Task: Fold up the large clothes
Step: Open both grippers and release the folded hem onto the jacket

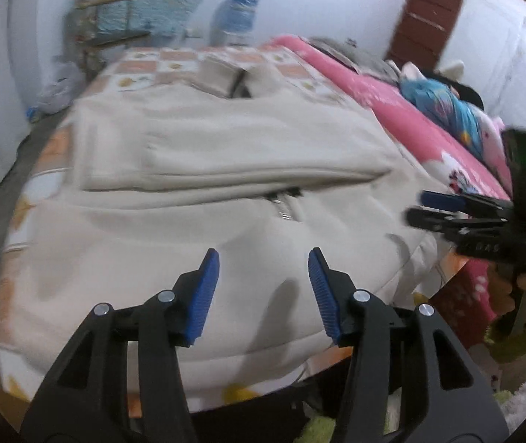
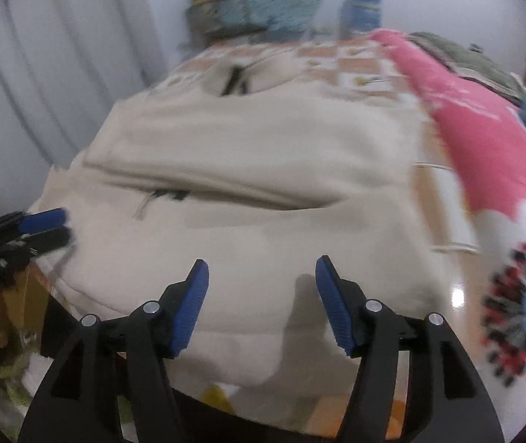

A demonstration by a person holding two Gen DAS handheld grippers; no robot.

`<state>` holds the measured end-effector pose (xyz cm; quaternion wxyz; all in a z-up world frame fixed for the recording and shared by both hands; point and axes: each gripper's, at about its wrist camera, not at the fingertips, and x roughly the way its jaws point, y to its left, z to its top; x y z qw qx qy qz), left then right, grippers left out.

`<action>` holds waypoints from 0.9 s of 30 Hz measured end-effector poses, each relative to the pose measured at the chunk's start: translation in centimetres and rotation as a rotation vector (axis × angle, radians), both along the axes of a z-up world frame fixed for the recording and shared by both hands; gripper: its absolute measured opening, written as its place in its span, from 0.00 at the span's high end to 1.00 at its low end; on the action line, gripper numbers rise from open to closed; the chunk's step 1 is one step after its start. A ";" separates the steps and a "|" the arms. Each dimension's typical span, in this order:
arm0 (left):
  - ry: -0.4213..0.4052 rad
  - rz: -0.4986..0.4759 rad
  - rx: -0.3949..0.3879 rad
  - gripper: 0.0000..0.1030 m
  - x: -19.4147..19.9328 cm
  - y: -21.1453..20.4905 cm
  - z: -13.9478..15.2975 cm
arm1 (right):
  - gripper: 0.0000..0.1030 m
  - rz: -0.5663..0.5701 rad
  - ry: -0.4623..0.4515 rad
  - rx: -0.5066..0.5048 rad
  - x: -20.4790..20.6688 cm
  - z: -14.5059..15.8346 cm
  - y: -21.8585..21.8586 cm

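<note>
A cream hoodie [image 1: 226, 170] lies flat on a bed with a checked orange-and-white sheet [image 1: 174, 59], filling most of its width. Its hem sits at the near edge of the bed, and its long axis runs away from that edge toward the far wall, with the neck opening [image 1: 240, 86] at the far end. A sleeve [image 1: 233, 173] is folded straight across the chest. A strip of sheet shows beside the hoodie's right edge, then a pink blanket [image 2: 484, 136].

The left gripper [image 1: 264, 288] hangs over the hem, tilted downward, jaws apart with only fabric below, not pinched. The right gripper [image 2: 261, 297] is likewise tilted down over the hem, jaws spread wider, gripping nothing.
</note>
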<state>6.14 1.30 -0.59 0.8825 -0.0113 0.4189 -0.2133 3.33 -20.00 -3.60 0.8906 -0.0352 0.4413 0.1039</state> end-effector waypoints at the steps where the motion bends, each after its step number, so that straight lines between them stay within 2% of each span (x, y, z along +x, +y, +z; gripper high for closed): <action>1: 0.004 0.001 0.028 0.53 0.4 -0.7 -0.6 | 0.43 0.012 0.015 -0.014 0.4 -0.5 0.7; 2: 0.014 0.007 0.074 0.56 0.7 -1.4 -1.4 | 0.43 0.012 0.029 -0.038 0.8 -1.1 1.2; 4: 0.019 0.020 0.106 0.69 1.1 -1.9 -2.3 | 0.45 0.014 0.064 -0.070 1.2 -2.0 1.7; 6: -0.011 0.008 0.133 0.86 0.5 -2.2 -2.2 | 0.69 0.022 0.055 -0.070 1.0 -2.1 1.7; 7: -0.022 -0.001 0.154 0.91 0.4 -2.4 -2.1 | 0.94 0.026 0.056 -0.070 1.0 -1.9 1.6; 8: -0.033 -0.006 0.168 0.95 0.2 -2.4 -1.9 | 0.97 0.025 0.059 -0.055 0.9 -1.8 1.5; 9: -0.045 -0.011 0.172 0.96 0.1 -2.4 -1.4 | 0.97 0.018 0.045 -0.043 0.7 -1.4 1.4; 13: -0.246 0.016 0.211 0.96 -0.6 -2.7 2.4 | 0.97 0.000 -0.095 -0.064 -0.3 1.8 2.2; 15: -0.278 0.027 0.240 0.96 -0.2 -3.1 2.4 | 0.97 -0.016 -0.135 -0.066 0.1 2.6 2.3; 17: -0.267 0.036 0.267 0.96 1.2 -3.5 0.8 | 0.97 -0.028 -0.124 -0.065 1.4 1.4 2.3; 20: -0.218 0.033 0.318 0.95 2.4 -4.1 -2.5 | 0.97 -0.042 -0.055 -0.096 3.4 -2.3 2.4; 23: -0.229 0.040 0.322 0.94 2.2 -3.9 -2.6 | 0.97 -0.035 -0.082 -0.137 3.1 -2.4 2.8; 27: -0.213 0.054 0.279 0.85 2.6 -3.1 -2.5 | 0.97 -0.040 -0.086 -0.131 2.8 -2.4 2.8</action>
